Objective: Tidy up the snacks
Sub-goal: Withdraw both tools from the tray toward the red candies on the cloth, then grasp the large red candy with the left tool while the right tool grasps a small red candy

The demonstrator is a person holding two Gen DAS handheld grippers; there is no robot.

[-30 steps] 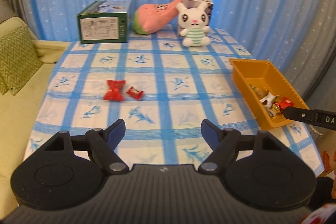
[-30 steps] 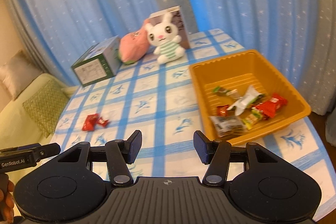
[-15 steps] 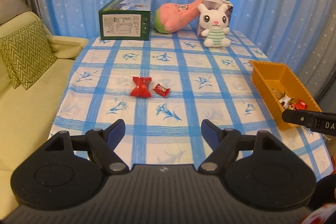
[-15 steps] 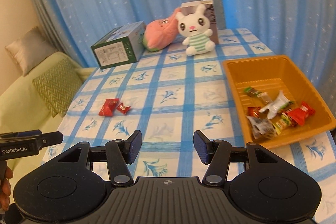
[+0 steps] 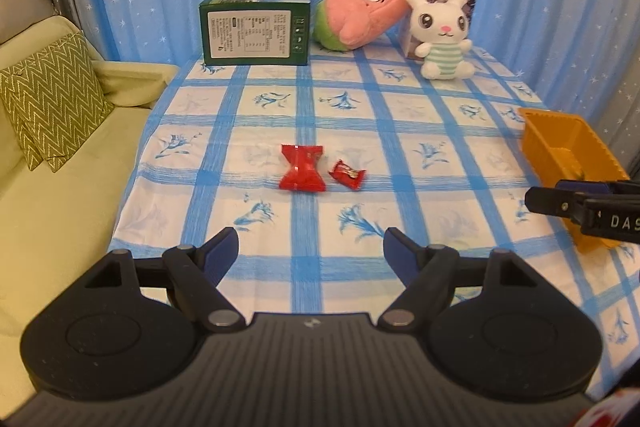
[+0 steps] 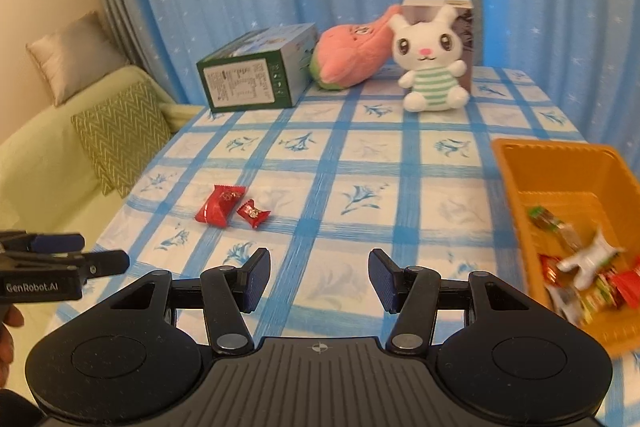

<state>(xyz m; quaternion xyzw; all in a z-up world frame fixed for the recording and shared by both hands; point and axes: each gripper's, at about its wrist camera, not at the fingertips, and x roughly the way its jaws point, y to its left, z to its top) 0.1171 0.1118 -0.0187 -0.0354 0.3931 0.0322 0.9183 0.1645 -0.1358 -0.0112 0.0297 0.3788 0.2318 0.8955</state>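
Note:
Two red snack packets lie side by side on the blue checked tablecloth: a larger one [image 5: 302, 167] [image 6: 219, 204] and a smaller one [image 5: 347, 174] [image 6: 253, 213]. An orange bin [image 5: 568, 155] [image 6: 560, 171] at the table's right edge holds several wrapped snacks [image 6: 580, 267]. My left gripper [image 5: 311, 254] is open and empty, hovering short of the two red packets. My right gripper [image 6: 319, 277] is open and empty, with the packets ahead to its left and the bin to its right.
At the table's far end stand a green box [image 5: 256, 23], a pink plush [image 5: 360, 17] and a white bunny plush [image 5: 442, 35] against a small carton. A green sofa with a zigzag cushion [image 5: 48, 99] lies left of the table.
Both grippers have swung left. The red packets have come toward the middle of each view and the orange bin has slid to the right edge. Both stayed open.

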